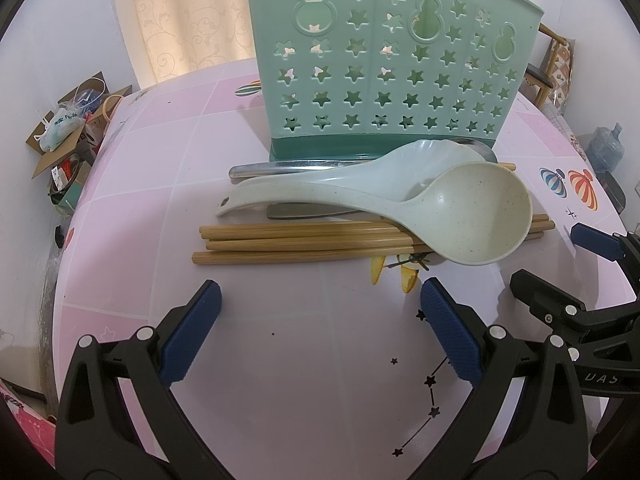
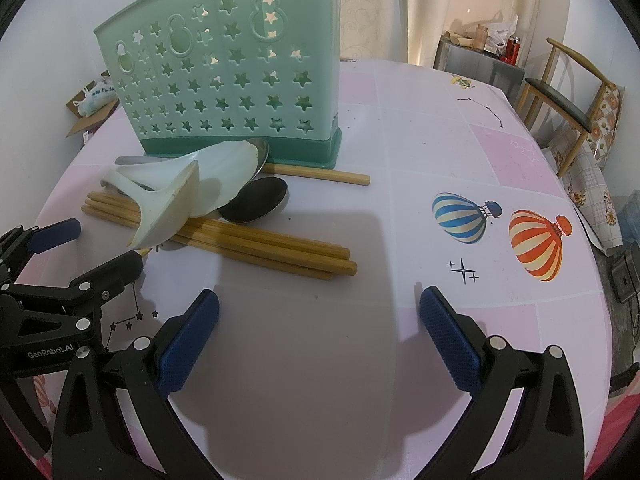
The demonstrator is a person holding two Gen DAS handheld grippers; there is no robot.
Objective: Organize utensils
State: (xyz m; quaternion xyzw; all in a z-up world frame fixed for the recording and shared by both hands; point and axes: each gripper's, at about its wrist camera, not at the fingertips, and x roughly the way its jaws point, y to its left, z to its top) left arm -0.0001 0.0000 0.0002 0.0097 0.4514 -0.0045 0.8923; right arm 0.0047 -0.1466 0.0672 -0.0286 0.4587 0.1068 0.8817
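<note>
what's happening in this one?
A person holds two grippers over a pink tablecloth-covered table. Both the left hand-held gripper and the right hand-held gripper are open and empty, short of a pile of utensils: a speckled cream plastic ladle, a pale white rice paddle, bamboo chopsticks and metal spoons. Everything lies in front of the green star-perforated utensil holder; nothing is picked up yet.

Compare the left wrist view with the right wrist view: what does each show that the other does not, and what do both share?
Left wrist only: a water jug off the table's right edge.
Right wrist only: a chopstick's tip beside the holder's base, and a cabinet.
Both: the green holder, two pale ladles, chopsticks, balloon prints, and both open grippers.
</note>
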